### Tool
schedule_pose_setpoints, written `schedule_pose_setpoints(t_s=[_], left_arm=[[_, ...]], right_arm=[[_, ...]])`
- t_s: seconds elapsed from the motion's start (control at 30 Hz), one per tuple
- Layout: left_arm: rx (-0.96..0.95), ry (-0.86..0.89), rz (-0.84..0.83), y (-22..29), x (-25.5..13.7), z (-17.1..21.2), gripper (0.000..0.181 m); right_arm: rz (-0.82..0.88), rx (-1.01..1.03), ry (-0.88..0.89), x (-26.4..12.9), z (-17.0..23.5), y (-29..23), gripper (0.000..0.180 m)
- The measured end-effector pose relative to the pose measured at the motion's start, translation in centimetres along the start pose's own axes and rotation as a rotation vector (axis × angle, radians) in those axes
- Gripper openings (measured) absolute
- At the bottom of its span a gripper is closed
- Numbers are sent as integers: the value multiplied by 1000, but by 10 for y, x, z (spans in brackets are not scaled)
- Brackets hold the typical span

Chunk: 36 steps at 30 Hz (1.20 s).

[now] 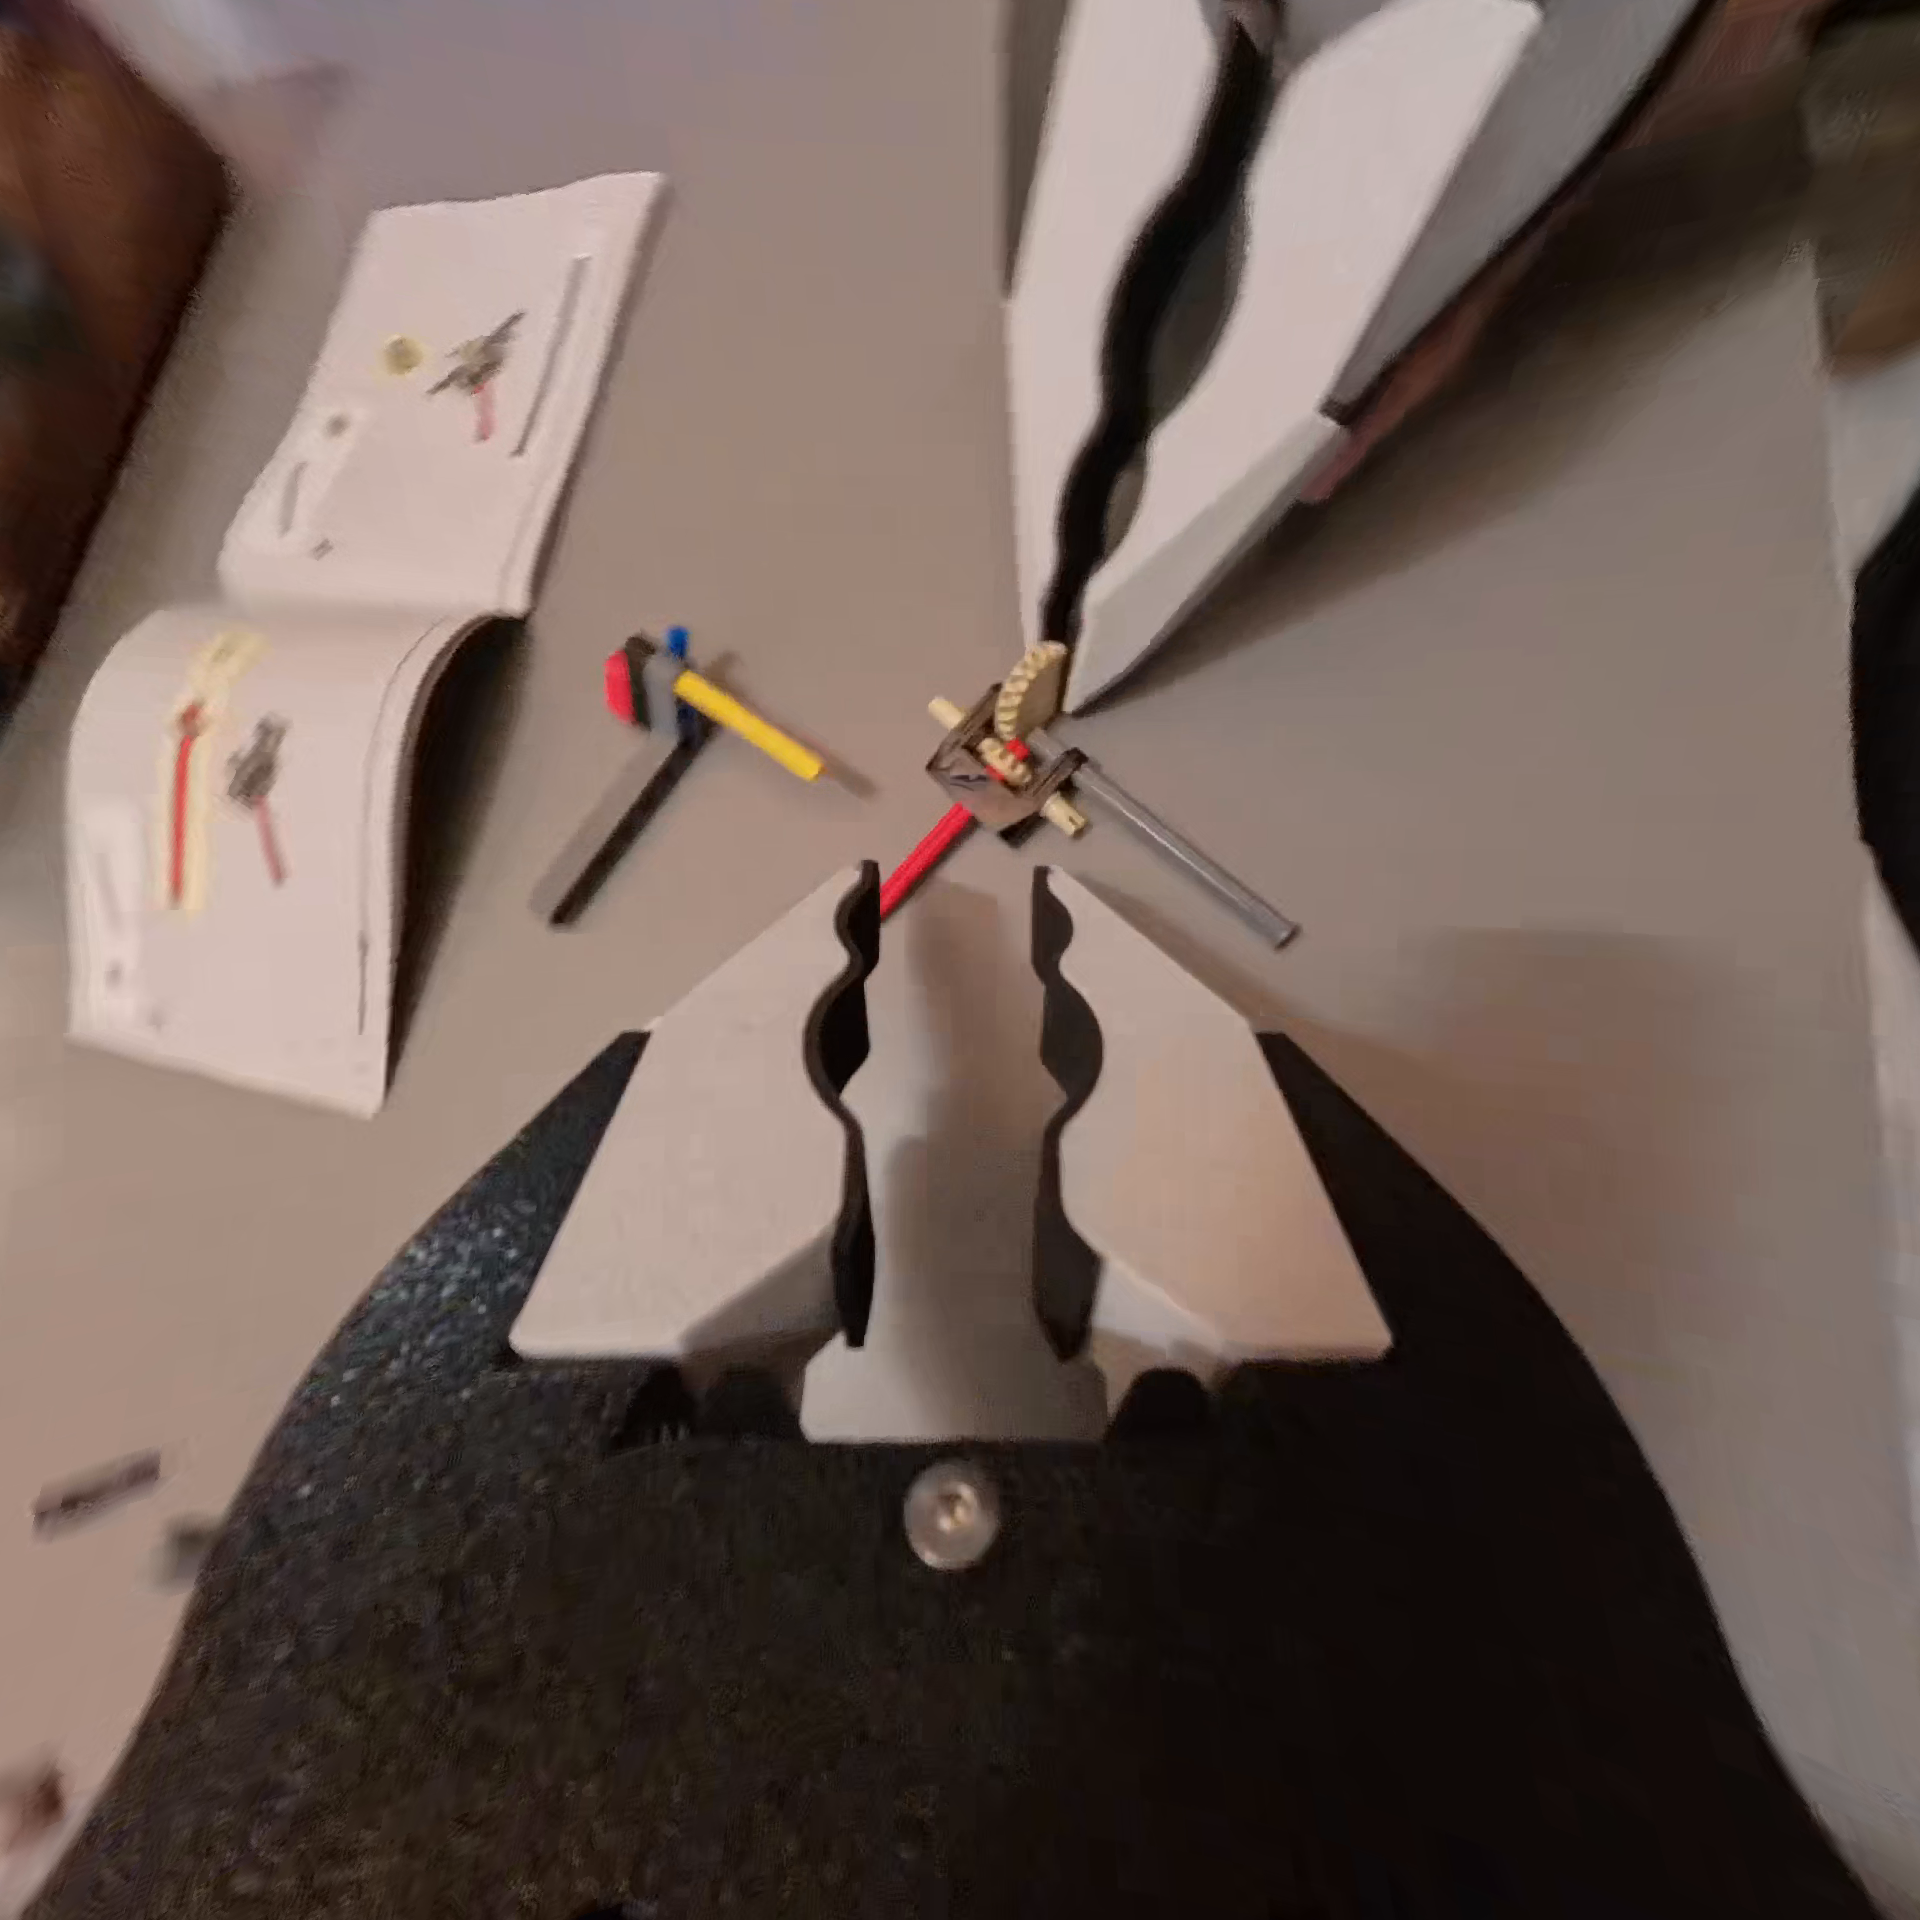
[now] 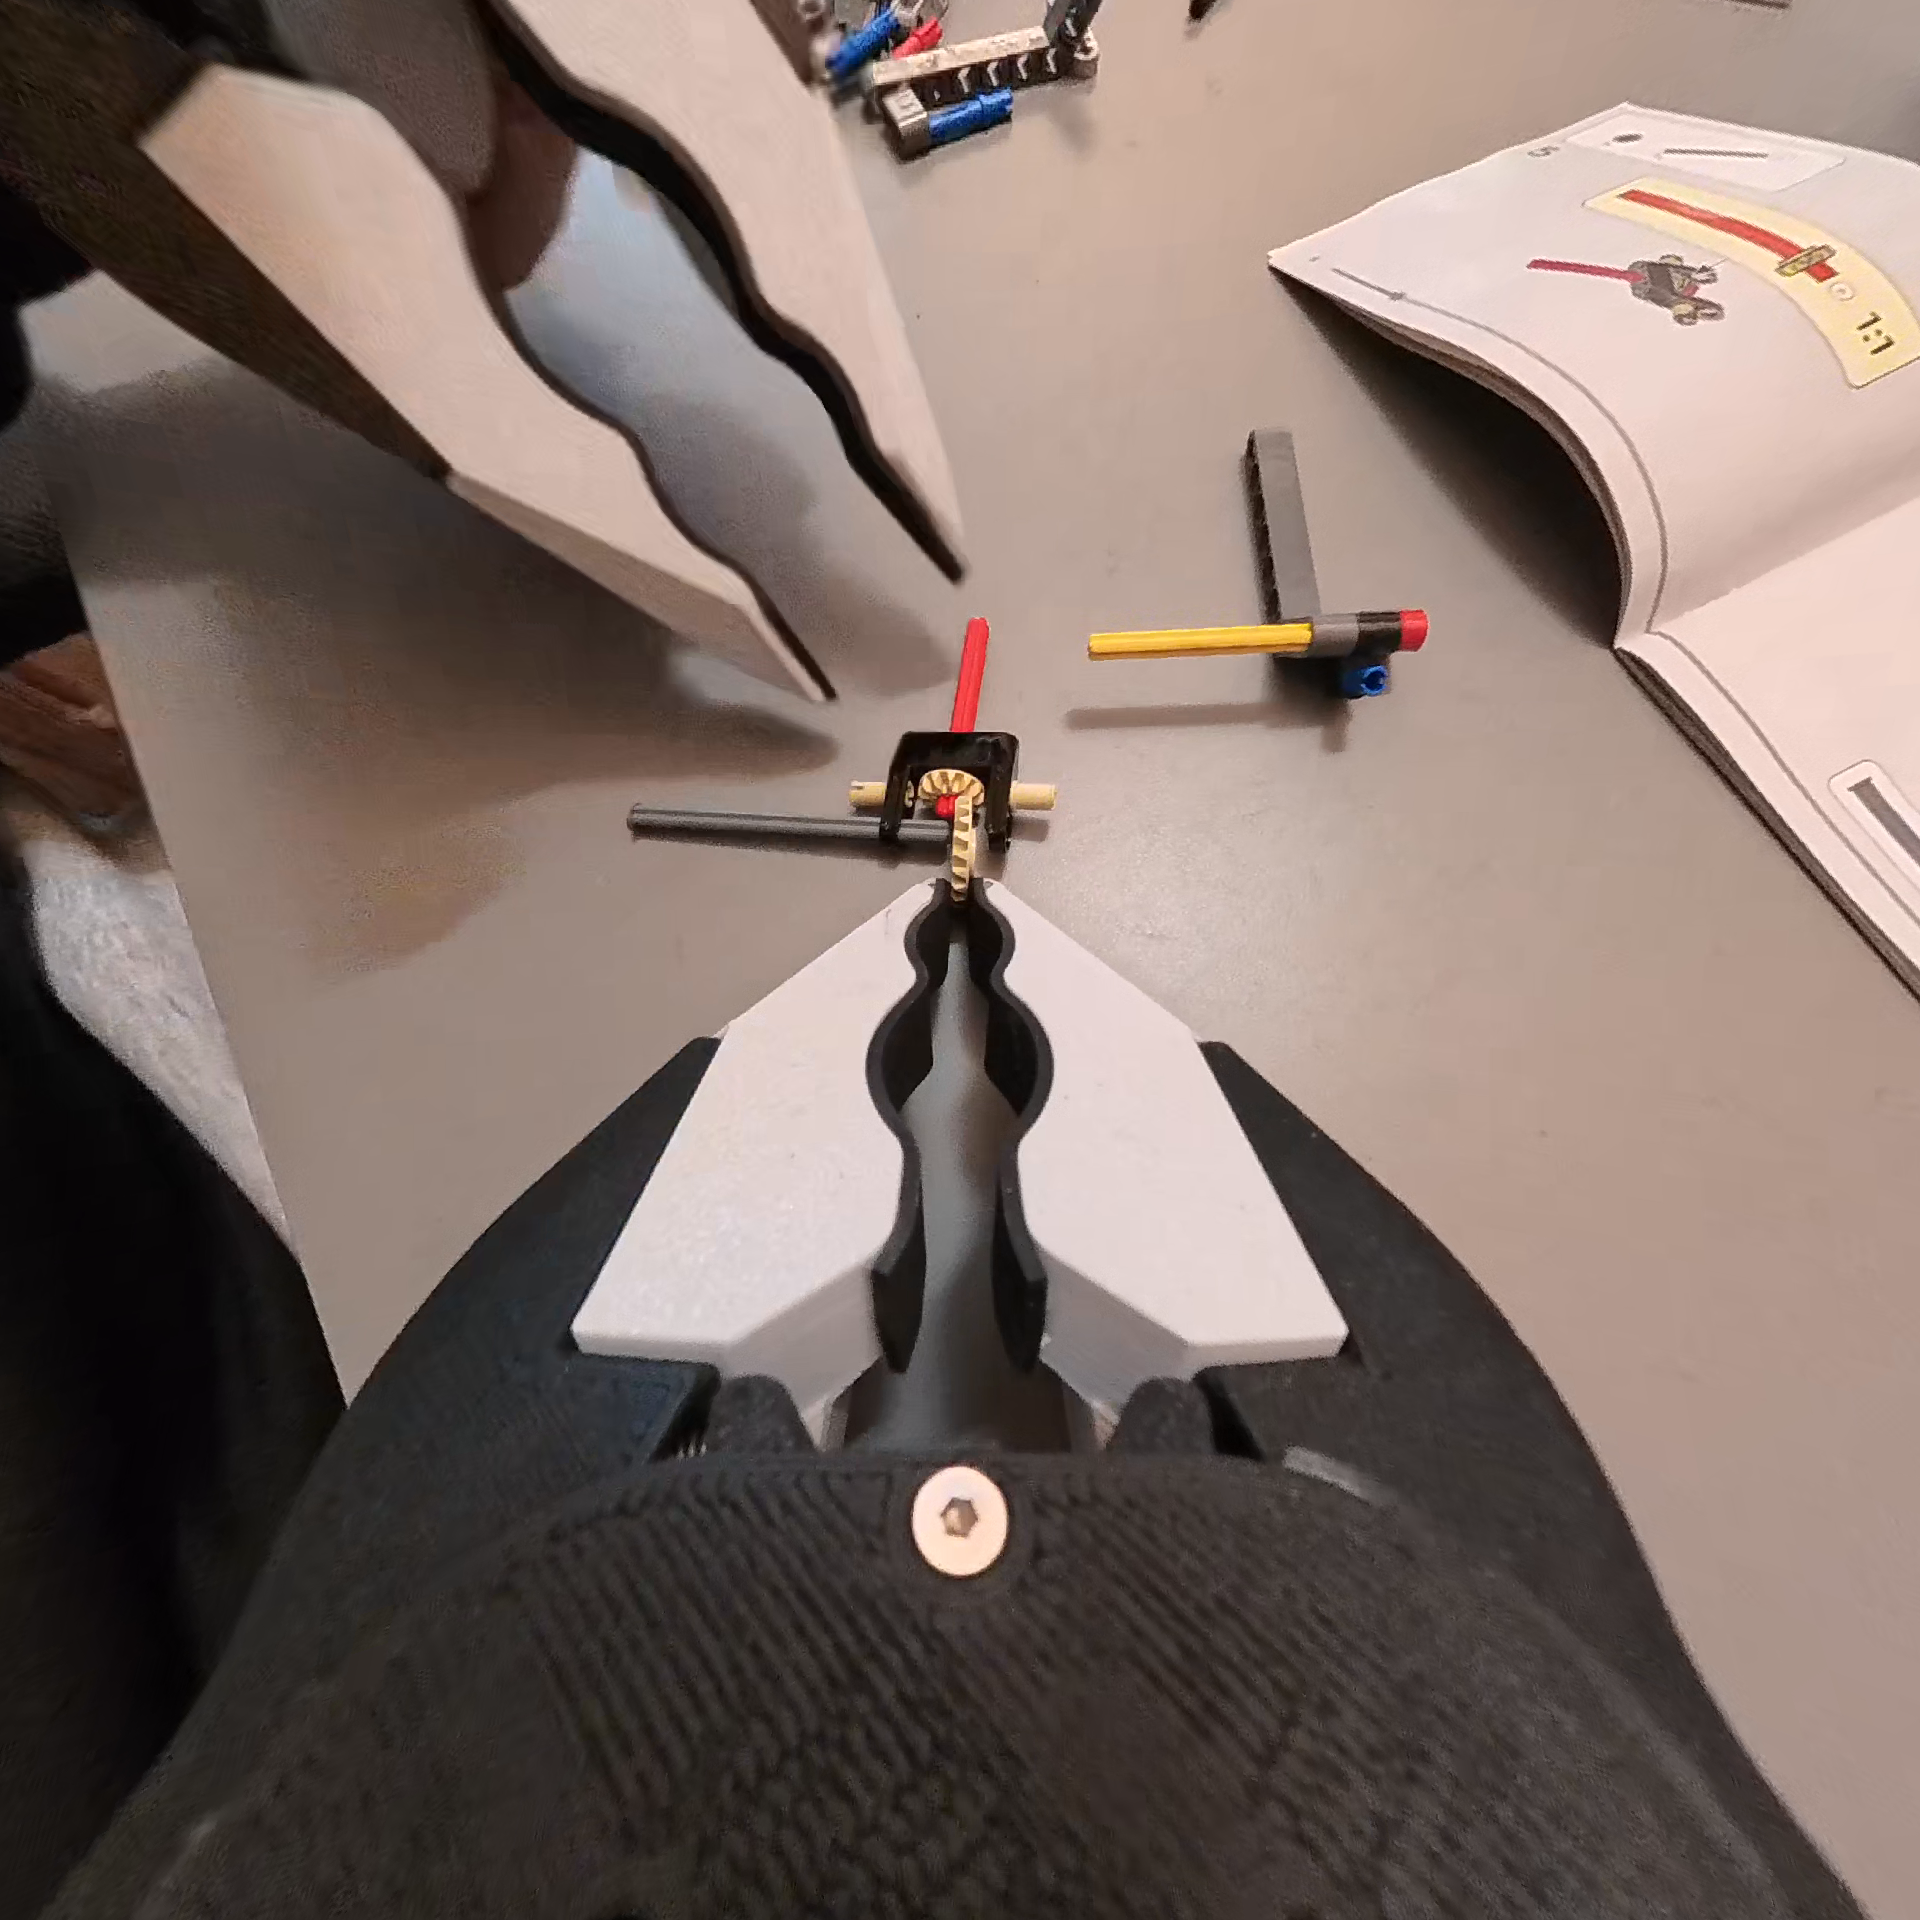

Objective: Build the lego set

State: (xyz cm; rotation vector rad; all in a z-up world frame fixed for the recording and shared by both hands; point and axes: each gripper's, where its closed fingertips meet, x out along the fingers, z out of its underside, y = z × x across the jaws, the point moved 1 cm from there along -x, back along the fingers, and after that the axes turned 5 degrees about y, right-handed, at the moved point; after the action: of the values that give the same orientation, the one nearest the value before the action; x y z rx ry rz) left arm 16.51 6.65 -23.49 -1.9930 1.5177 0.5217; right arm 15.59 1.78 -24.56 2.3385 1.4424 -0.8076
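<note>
Tan bevel gear pinched at the tips of the right gripper, jaws nearly closed on it. Gear sits in a black bracket on the grey table, with a red axle, a tan axle and a dark grey axle through it. Left gripper is spread open, empty, tips near the red axle's end. Yellow-axle subassembly lies right of the bracket; open instruction booklet far right. Loose lego parts far back.
</note>
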Motion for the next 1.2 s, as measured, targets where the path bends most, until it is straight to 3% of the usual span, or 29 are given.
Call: schedule_pose_setpoints(t_s=[0.13,0.4,1.2], left_arm=[[107,-27,176,3,19,-3,18],[31,-27,311,-1,15,5,14],[41,28,315,-3,13,8,14]], right_arm=[[7,-8,0,0,0,0,1],[2,11,0,0,0,1,1],[-72,-15,-4,13,-10,0,1]])
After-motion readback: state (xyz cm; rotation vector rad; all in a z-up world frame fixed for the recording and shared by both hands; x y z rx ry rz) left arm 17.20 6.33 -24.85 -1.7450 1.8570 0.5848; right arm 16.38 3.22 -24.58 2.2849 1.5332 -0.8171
